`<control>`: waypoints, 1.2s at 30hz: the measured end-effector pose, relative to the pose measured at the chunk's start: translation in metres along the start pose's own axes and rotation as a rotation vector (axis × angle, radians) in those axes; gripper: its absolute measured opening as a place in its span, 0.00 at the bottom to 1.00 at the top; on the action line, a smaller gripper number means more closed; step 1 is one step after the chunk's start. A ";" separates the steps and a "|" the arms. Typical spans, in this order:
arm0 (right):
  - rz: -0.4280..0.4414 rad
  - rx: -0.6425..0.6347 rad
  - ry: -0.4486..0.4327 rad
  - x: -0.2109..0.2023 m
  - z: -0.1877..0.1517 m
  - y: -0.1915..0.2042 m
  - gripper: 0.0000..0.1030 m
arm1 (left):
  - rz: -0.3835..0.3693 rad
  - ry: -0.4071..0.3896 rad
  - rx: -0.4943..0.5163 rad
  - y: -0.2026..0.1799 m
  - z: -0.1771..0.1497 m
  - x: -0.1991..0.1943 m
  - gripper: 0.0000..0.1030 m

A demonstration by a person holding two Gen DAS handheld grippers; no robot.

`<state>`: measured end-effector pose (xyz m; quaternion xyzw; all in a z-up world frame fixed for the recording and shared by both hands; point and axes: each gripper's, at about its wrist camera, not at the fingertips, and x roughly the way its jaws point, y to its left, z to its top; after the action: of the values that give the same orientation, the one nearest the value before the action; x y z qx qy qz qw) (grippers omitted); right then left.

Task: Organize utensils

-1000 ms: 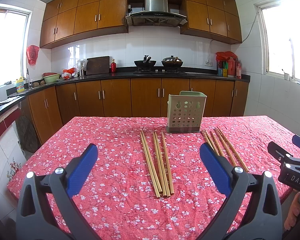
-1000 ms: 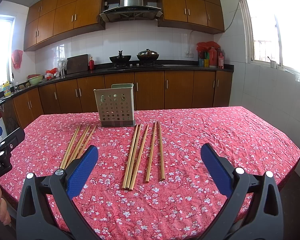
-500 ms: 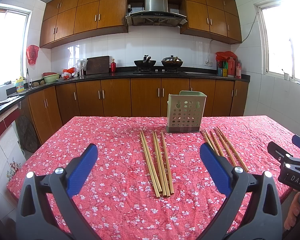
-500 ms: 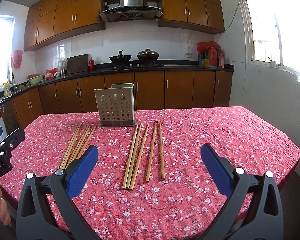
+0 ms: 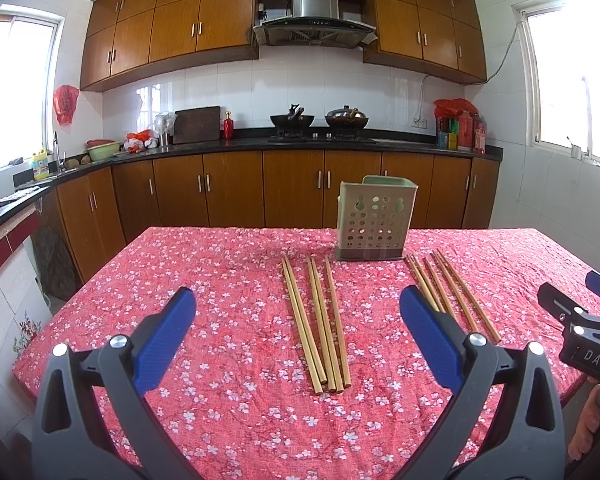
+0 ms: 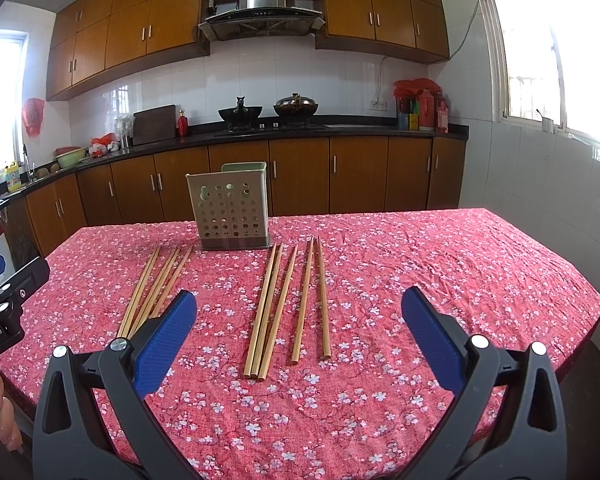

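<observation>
**Ten chopsticks down, one holder standing**

I count two sets of chopsticks flat on the red floral tablecloth [image 6: 420,264]: a left group [image 5: 318,320] of five and a right group [image 6: 288,304] of five. One perforated holder [image 6: 232,210] stands upright at their far ends, between the groups. My left gripper [image 5: 298,338] and right gripper [image 6: 299,338] both gape wide, grasping nothing.

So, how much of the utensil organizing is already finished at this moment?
Nothing looks done: the perforated holder shows no chopsticks above its rim. Nothing is in hand; the left gripper and right gripper are both open and hold nothing. All remains: the left group of chopsticks and the right group of chopsticks lie flat on the red tablecloth.
</observation>
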<state>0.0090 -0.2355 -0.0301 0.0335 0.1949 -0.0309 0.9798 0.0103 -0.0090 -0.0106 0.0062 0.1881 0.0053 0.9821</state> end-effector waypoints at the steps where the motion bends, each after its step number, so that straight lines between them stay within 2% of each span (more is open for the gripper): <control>1: -0.001 0.006 0.007 0.005 -0.001 -0.002 0.98 | 0.001 0.008 -0.006 0.001 0.000 0.002 0.96; 6: -0.033 0.059 0.081 0.033 -0.002 -0.017 0.98 | 0.042 0.089 -0.017 0.012 0.000 0.023 0.96; 9: -0.067 0.063 0.159 0.060 0.002 -0.026 0.96 | 0.078 0.172 -0.027 0.023 0.000 0.048 0.96; 11: -0.080 0.066 0.221 0.083 0.004 -0.033 0.85 | 0.091 0.224 -0.043 0.030 0.002 0.065 0.96; 13: -0.045 0.100 0.306 0.113 0.005 -0.040 0.66 | 0.089 0.273 -0.069 0.041 0.003 0.081 0.96; 14: -0.032 0.109 0.329 0.120 0.005 -0.041 0.61 | 0.093 0.296 -0.075 0.045 0.004 0.089 0.96; 16: -0.013 0.122 0.399 0.143 0.005 -0.042 0.47 | 0.087 0.329 -0.082 0.050 0.003 0.104 0.93; 20: -0.011 0.074 0.489 0.176 -0.004 -0.036 0.31 | 0.046 0.402 -0.096 0.054 0.000 0.125 0.73; 22: 0.006 0.076 0.529 0.186 -0.010 -0.035 0.24 | 0.015 0.439 -0.102 0.052 -0.003 0.137 0.67; 25: -0.013 0.034 0.512 0.190 -0.012 -0.031 0.14 | -0.020 0.476 -0.093 0.047 -0.006 0.149 0.57; 33: -0.009 0.034 0.496 0.192 -0.012 -0.034 0.11 | -0.097 0.578 -0.085 0.031 -0.016 0.183 0.25; 36: -0.009 0.033 0.496 0.194 -0.012 -0.034 0.11 | -0.093 0.598 -0.071 0.029 -0.021 0.187 0.23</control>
<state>0.1807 -0.2773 -0.1169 0.0550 0.4292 -0.0292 0.9011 0.1761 0.0228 -0.0987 -0.0384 0.4686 -0.0315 0.8820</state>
